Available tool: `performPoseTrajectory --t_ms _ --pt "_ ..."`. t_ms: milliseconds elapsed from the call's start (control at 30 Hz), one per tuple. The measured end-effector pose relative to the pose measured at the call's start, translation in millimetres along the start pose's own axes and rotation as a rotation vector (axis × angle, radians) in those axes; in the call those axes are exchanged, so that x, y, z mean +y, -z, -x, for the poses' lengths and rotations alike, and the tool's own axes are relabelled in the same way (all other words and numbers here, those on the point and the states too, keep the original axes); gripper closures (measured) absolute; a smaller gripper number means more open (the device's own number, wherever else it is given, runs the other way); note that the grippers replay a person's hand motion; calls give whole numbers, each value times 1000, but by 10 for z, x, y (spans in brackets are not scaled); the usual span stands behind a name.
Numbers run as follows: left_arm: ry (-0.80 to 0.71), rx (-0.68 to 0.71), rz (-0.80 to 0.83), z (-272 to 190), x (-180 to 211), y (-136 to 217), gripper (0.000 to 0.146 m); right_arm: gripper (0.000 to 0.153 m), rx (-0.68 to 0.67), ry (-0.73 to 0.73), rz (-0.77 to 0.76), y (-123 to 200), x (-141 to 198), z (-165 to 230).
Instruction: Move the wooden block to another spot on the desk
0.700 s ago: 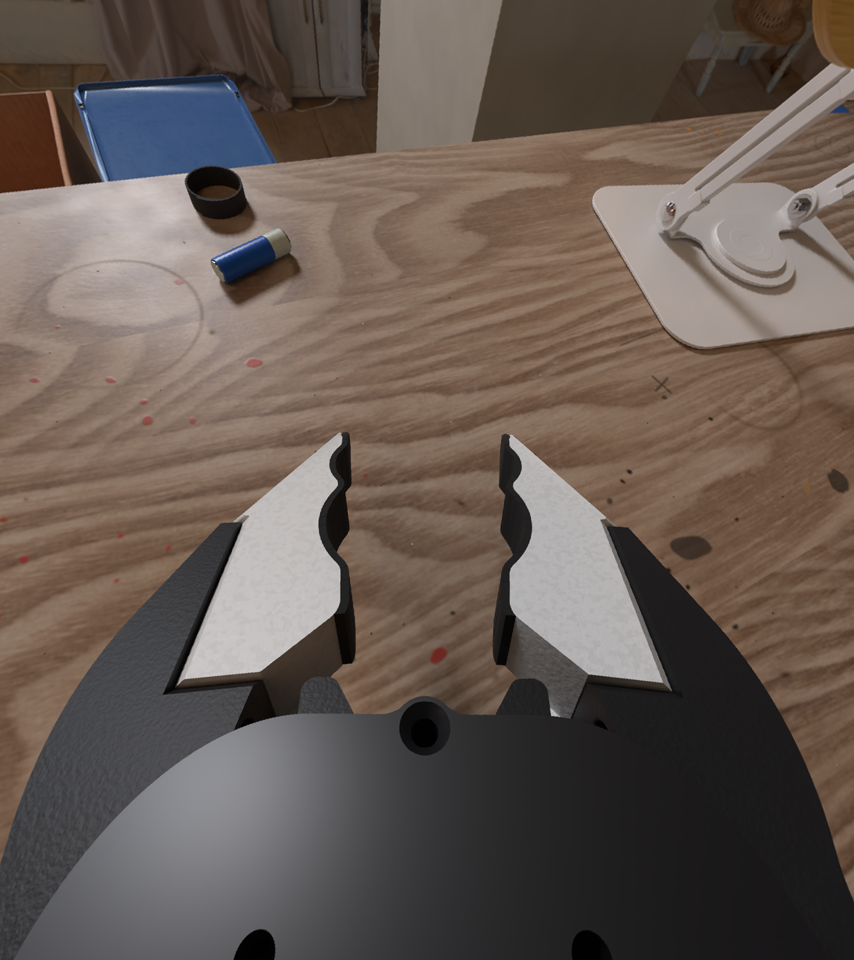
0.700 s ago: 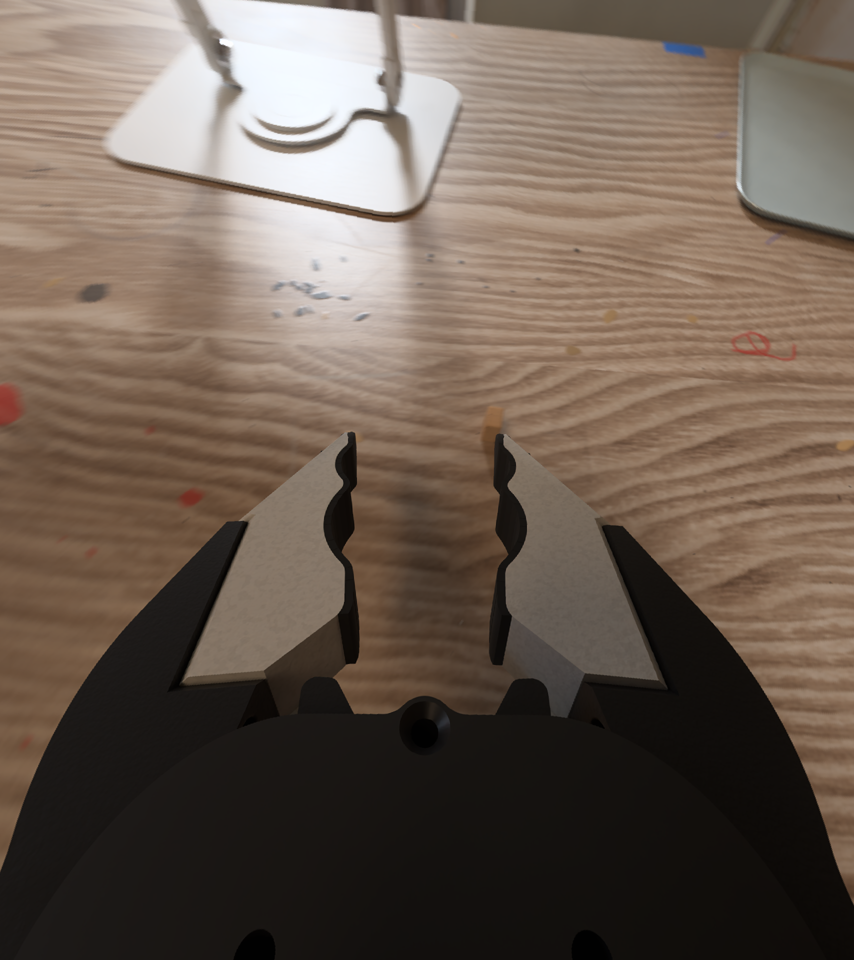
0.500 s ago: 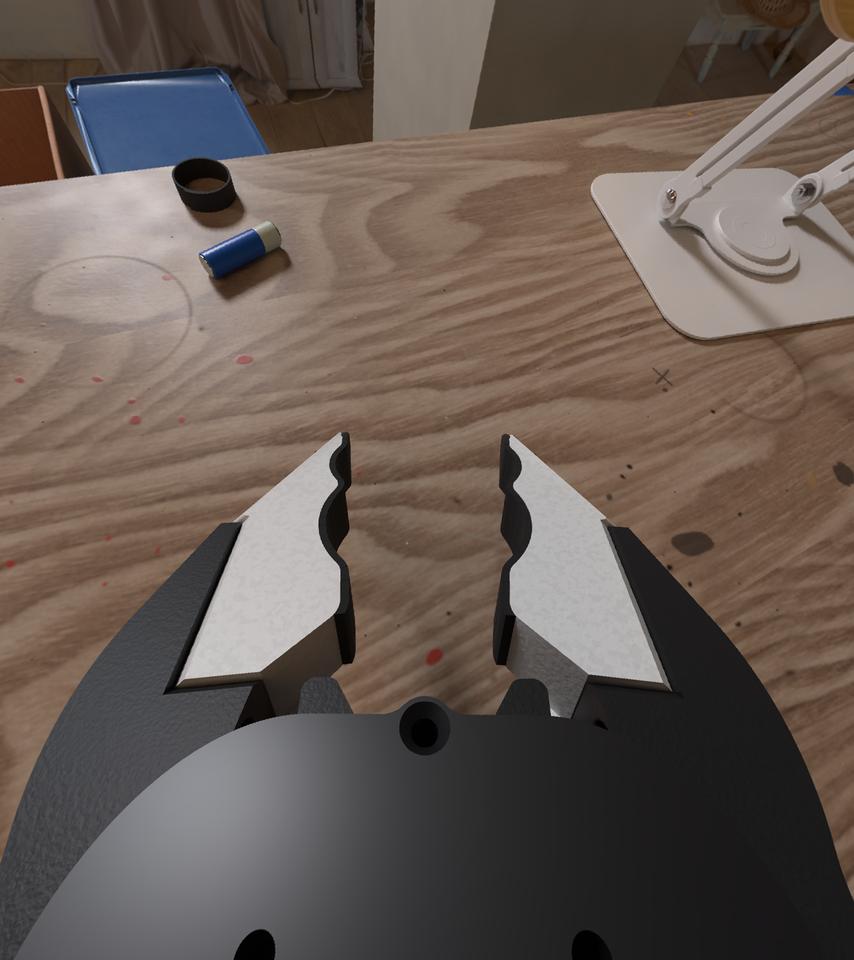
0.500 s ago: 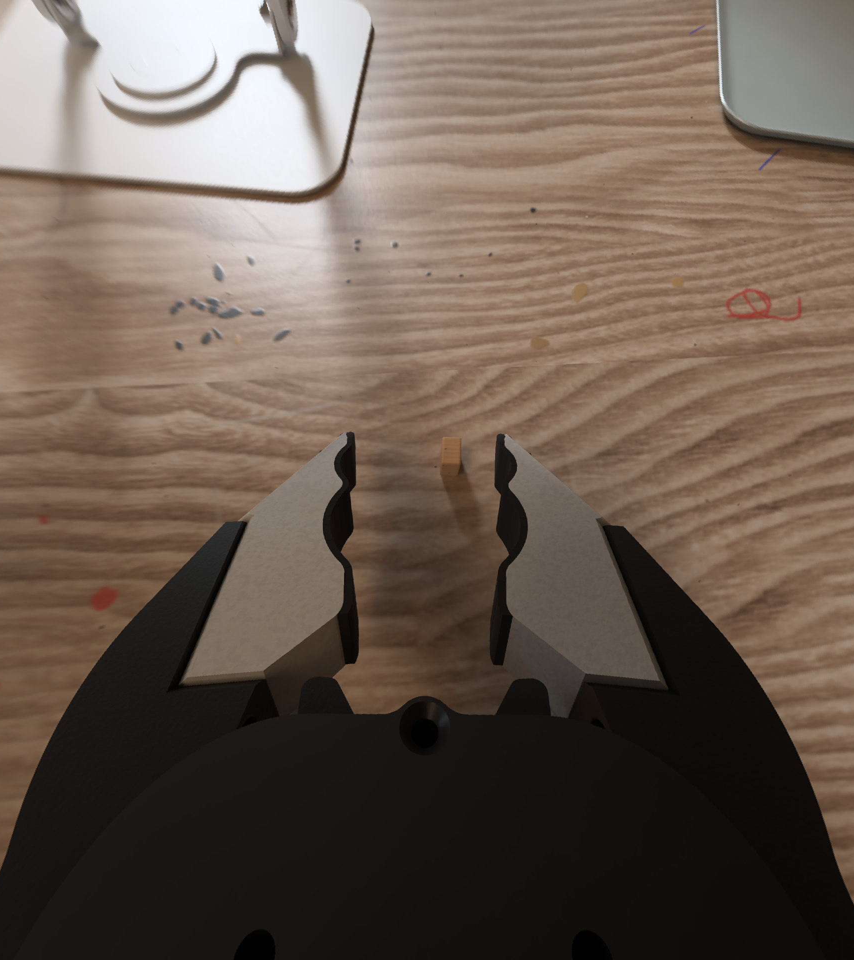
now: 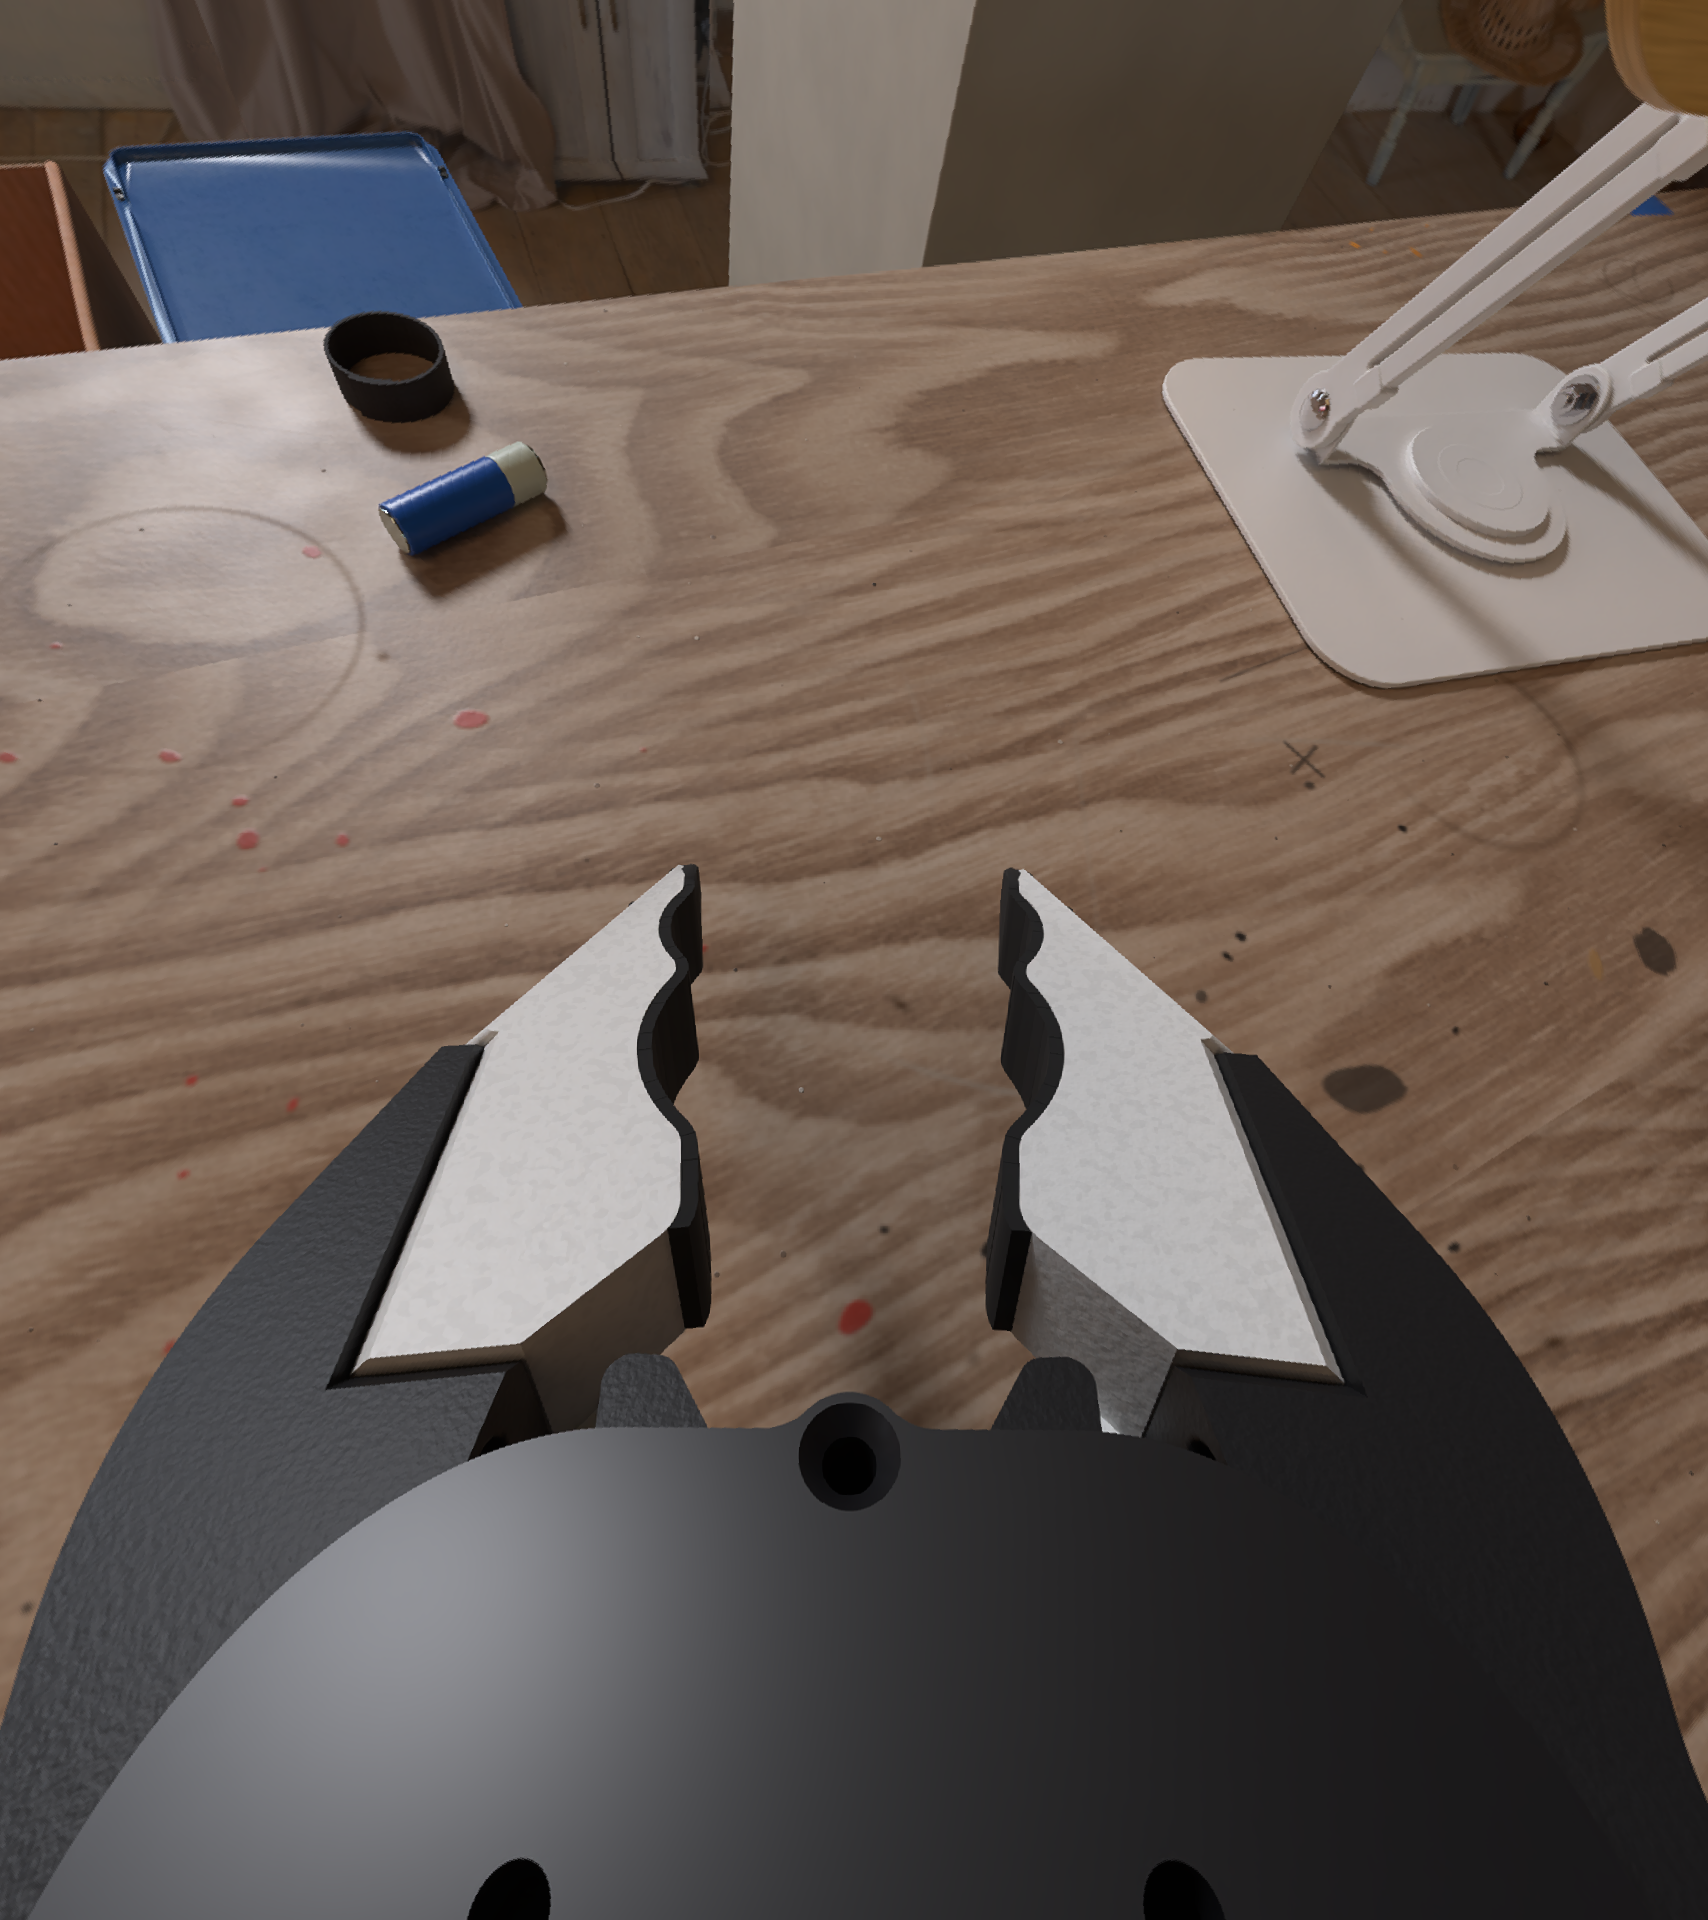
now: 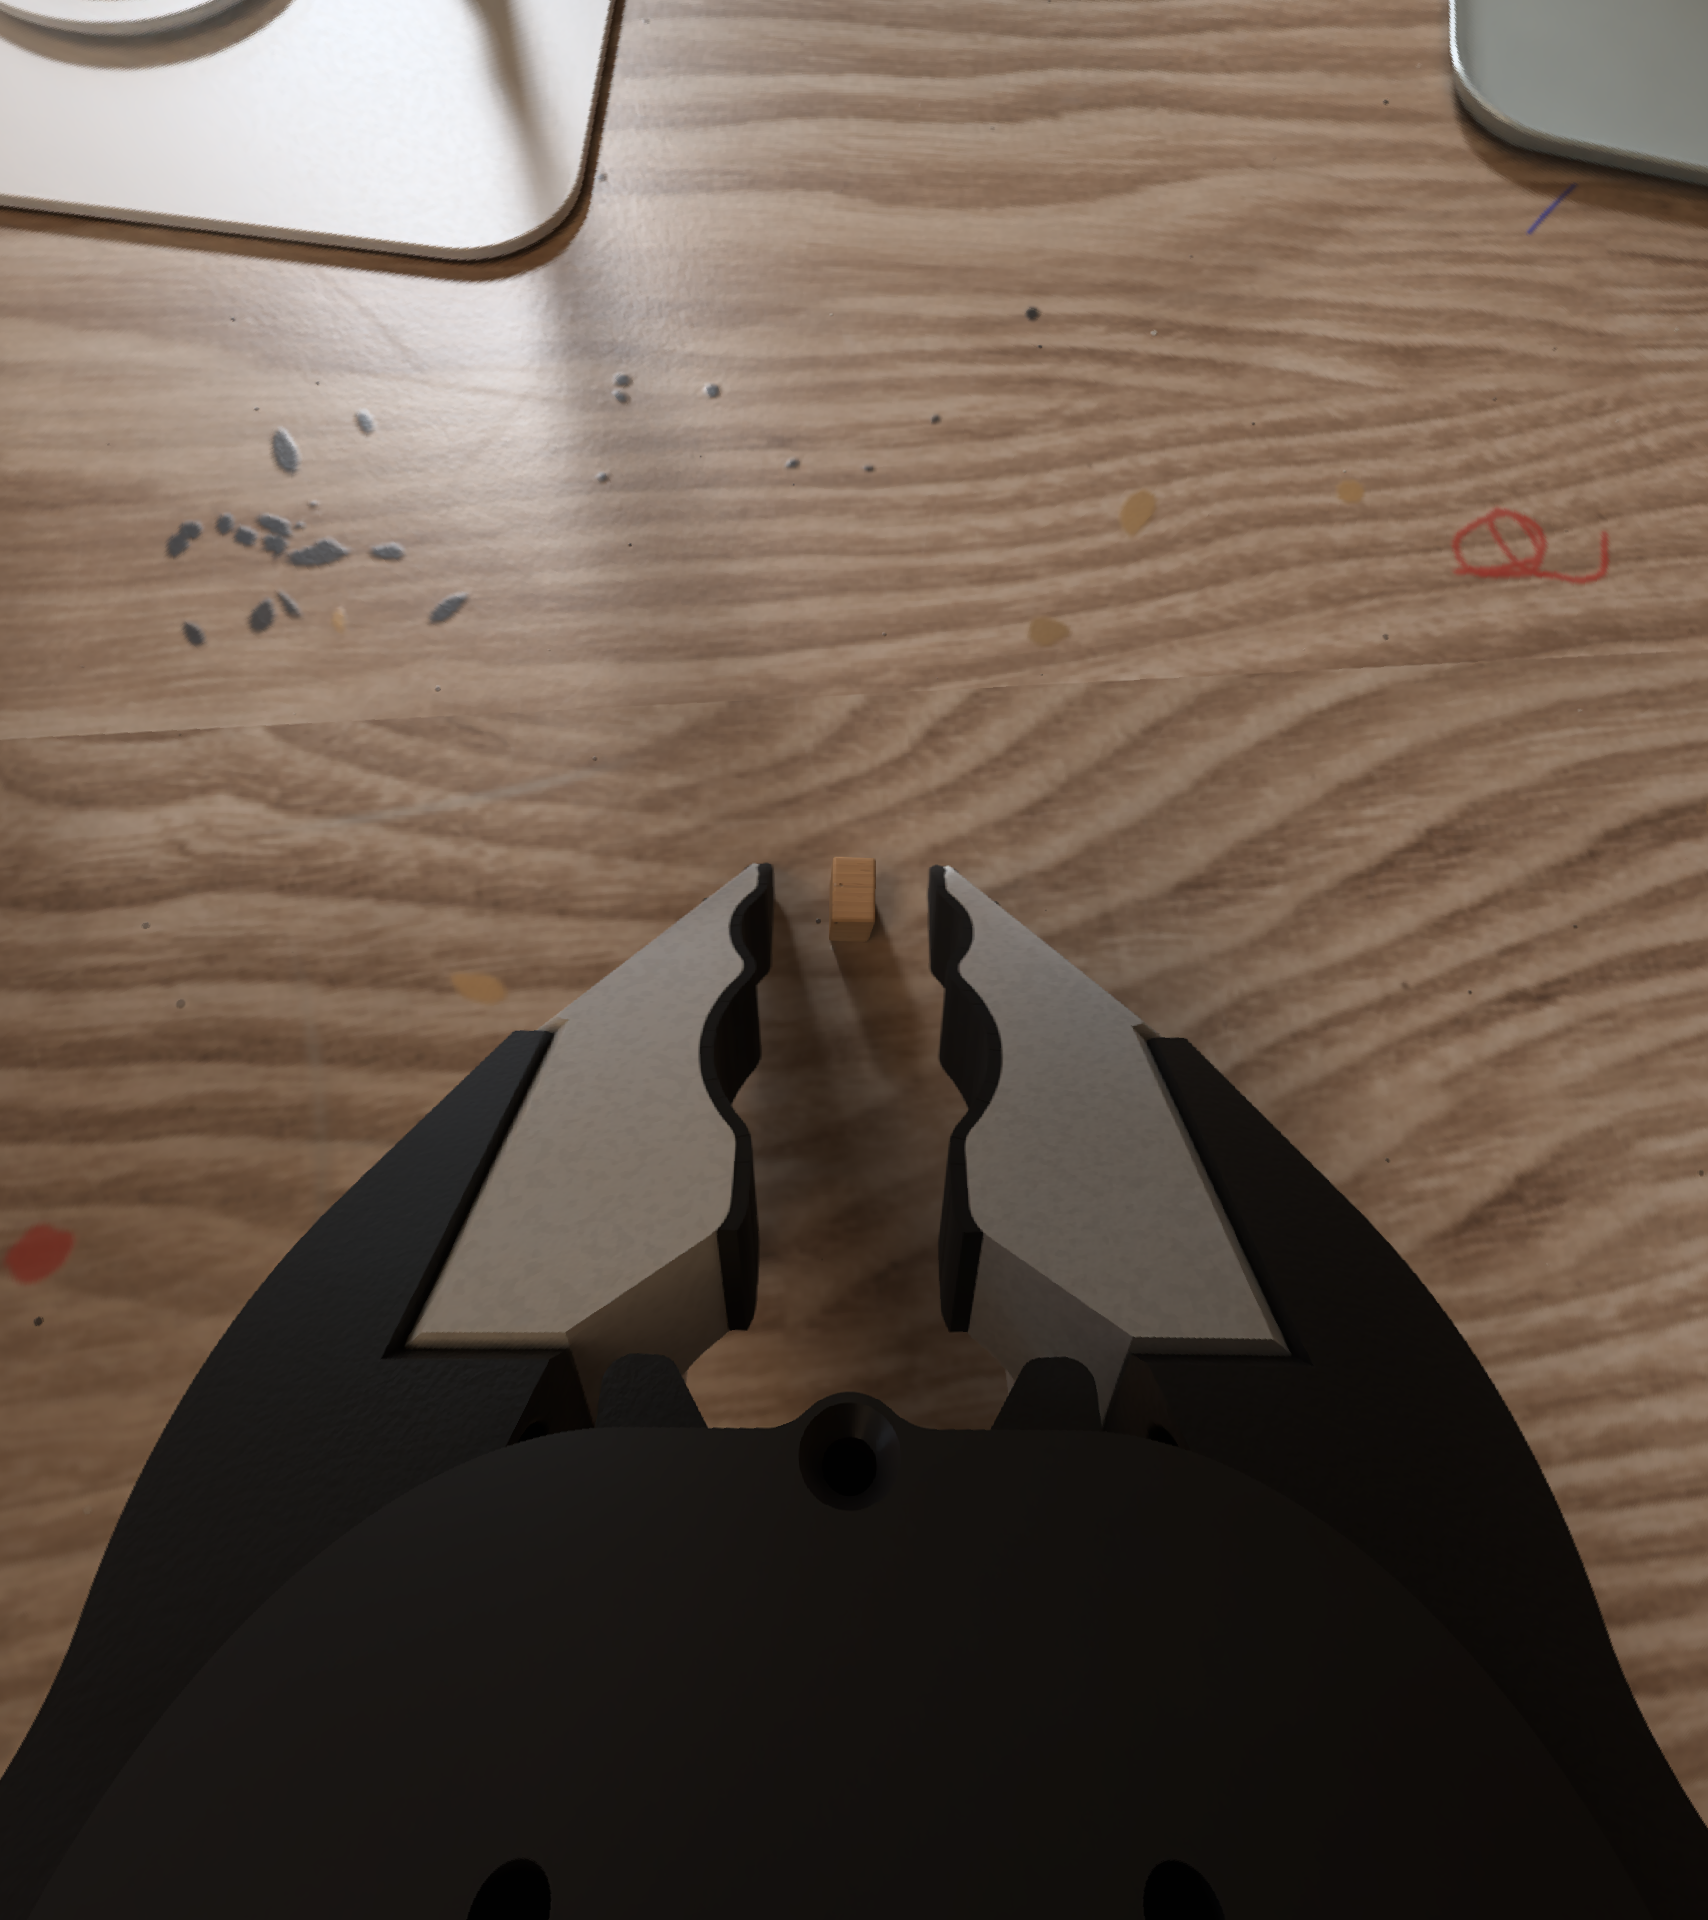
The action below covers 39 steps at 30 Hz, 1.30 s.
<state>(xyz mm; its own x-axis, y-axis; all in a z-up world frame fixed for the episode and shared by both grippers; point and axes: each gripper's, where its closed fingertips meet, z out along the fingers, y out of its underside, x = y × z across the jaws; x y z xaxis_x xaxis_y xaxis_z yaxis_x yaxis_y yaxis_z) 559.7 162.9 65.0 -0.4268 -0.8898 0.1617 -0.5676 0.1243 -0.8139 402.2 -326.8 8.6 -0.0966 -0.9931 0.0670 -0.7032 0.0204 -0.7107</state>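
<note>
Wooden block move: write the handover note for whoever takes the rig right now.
Right gripper: jaws open, part-closed around the wooden block, a gap showing on each side; not gripped.
Left gripper: jaws open, empty, over bare desk.
Block stands on the desk in front of the white lamp base.
Done: right gripper lined up on the block.
Left: close, lift, set it down on another spot.

Left hand-held gripper (image 5: 850,883) jaws wide apart, right hand-held gripper (image 6: 850,883) narrower, unclosed
</note>
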Motion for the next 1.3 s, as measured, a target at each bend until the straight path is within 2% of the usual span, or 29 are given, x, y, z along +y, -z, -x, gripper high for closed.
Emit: performPoseTrajectory --t_ms 133,367,467,500,567,633,700,900,1067,1300 --pt "4 6 5 -7 13 -11 88 144 2 6 4 3 10 -7" --pt "3 -4 0 31 4 0 88 145 12 50 -13 71 -40 -13" --pt "17 -16 1 94 3 17 88 145 16 98 -80 377 -289 64" --pt "26 -16 -2 108 -2 24 88 145 -17 131 -126 527 -406 190" --pt "41 -9 -11 120 -18 37 88 145 -184 223 -172 804 -518 643" --pt "39 -11 -12 128 -18 38 88 145 -376 358 -144 1008 -396 1174" --pt "33 -16 -5 133 -7 31 88 146 -429 471 -64 1093 -139 1493" --pt "34 -9 -8 113 -17 39 88 146 -583 499 35 1231 513 2115" --pt "26 8 -1 44 -9 26 88 146 -574 532 68 1188 749 2329" --pt "14 10 -9 8 -27 42 88 146 -548 566 87 1132 879 2414"
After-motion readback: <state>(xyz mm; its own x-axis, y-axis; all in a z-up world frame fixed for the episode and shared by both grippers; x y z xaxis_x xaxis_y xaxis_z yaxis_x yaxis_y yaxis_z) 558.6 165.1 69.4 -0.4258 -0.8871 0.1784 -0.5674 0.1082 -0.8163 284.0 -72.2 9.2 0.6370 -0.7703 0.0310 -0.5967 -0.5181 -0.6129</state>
